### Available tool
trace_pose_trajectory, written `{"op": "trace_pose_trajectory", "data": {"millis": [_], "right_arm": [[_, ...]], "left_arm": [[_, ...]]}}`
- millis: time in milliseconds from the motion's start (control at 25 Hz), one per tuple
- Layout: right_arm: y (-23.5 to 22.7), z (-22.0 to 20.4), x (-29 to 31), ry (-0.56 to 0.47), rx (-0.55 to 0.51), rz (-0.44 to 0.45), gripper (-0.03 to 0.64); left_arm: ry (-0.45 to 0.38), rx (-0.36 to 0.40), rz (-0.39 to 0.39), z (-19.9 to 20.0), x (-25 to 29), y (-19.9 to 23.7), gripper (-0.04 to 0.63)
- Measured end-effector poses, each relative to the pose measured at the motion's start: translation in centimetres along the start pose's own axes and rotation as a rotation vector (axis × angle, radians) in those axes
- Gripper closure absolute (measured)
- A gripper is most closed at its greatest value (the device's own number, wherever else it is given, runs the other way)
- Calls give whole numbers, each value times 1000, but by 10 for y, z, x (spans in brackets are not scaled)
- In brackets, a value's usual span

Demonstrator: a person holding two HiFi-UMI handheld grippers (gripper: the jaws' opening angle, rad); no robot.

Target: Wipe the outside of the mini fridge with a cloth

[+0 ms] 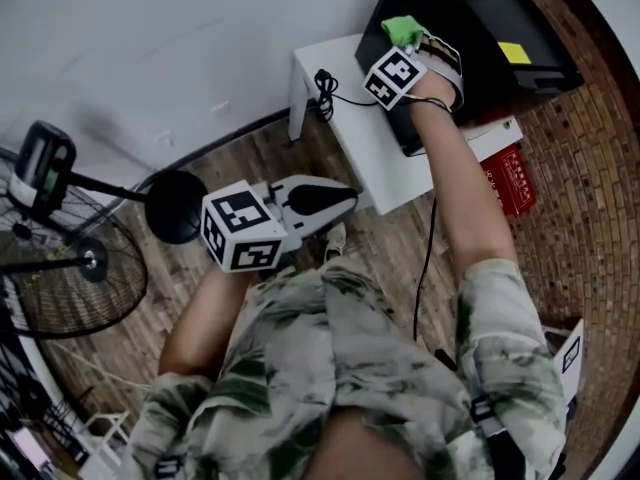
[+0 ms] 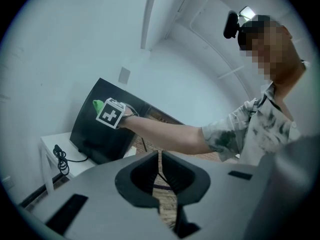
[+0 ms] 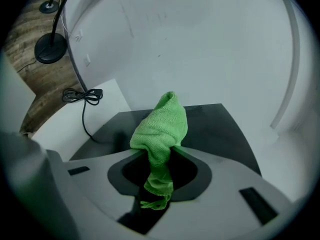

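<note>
The person's patterned shirt (image 1: 340,368) is filling the near part of the head view. Just beyond it the left gripper (image 1: 345,200) is hanging over the wooden floor (image 1: 260,158), well apart from the work. In its own view the left gripper (image 2: 159,164) is showing its jaws drawn together to a thin slit with nothing between them.

Farther off and to the right, the right gripper (image 1: 410,38) is reaching out on a straight arm to the black mini fridge (image 1: 480,18), which is standing on a low white table (image 1: 350,118) against the wall. The right gripper (image 3: 160,159) is pinching a green cloth (image 3: 160,129) tightly between its jaws. The bunched end of the cloth (image 1: 403,28) is sticking out past the jaw tips over the fridge's dark top (image 3: 220,129), near its left edge.

A coiled black power cord (image 1: 325,88) is lying on the table left of the fridge. A standing fan (image 1: 60,268) is at the far left.
</note>
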State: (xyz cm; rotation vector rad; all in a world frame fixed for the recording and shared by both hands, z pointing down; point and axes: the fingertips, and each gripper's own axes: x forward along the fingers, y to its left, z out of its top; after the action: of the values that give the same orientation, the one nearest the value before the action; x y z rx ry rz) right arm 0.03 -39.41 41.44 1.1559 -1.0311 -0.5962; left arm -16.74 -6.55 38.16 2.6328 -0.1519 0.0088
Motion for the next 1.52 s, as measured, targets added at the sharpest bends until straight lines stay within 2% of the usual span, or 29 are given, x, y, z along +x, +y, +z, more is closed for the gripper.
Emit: {"op": "trace_pose_trajectory", "data": {"millis": [280, 680, 840, 1080, 1280, 1520], "right_arm": [[58, 1, 24, 17, -30, 76, 511], [149, 2, 56, 33, -42, 232, 509], [183, 0, 65, 48, -84, 281, 509], [218, -3, 77, 54, -107, 346, 509], [211, 11, 72, 17, -103, 337, 509], [106, 43, 53, -68, -34, 187, 509]], "left_arm": [[1, -23, 25, -6, -3, 10, 566], [15, -63, 52, -18, -3, 25, 566], [20, -68, 69, -20, -2, 29, 566], [15, -75, 91, -20, 2, 36, 566], [9, -80, 91, -20, -1, 38, 566], [-14, -50, 62, -7, -1, 34, 566]]}}
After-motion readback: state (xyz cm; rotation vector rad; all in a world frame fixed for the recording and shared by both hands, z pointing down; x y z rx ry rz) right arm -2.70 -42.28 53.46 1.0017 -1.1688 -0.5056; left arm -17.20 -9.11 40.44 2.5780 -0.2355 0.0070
